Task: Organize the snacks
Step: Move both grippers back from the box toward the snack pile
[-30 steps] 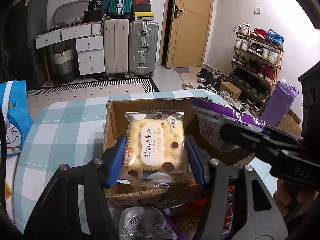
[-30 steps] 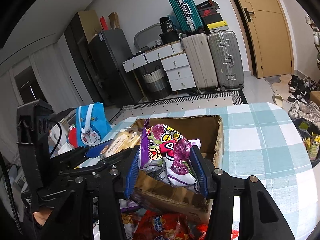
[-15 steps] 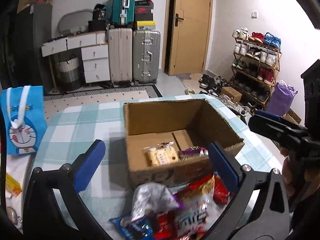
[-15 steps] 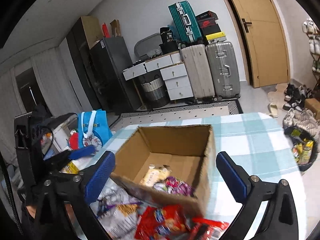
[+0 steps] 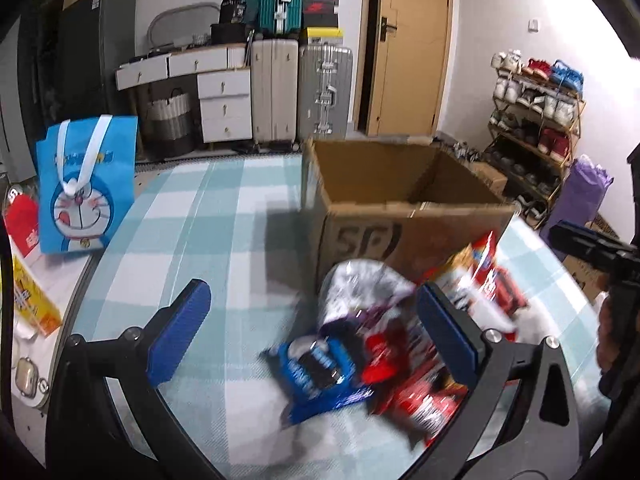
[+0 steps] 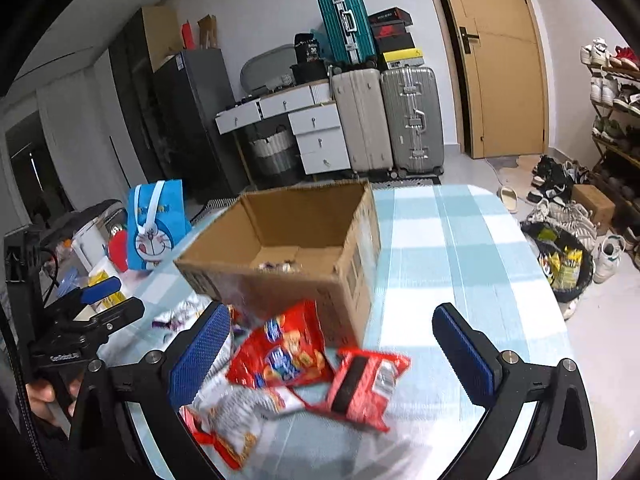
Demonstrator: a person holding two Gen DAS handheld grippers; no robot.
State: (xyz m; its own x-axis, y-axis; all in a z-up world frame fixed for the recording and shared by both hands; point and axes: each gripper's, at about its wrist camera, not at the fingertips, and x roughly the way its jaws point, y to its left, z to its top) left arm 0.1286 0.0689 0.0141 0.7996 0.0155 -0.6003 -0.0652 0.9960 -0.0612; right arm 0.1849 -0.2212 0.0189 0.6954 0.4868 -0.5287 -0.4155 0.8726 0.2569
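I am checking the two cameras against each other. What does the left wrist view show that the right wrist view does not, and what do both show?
Only the left wrist view: a blue snack packet between the open left gripper fingers, and a purple bag by the shoe rack.

Only the right wrist view: small snacks inside the box, and the open right gripper over red packets.

Both: the cardboard box, the blue cartoon bag, the checked tablecloth.
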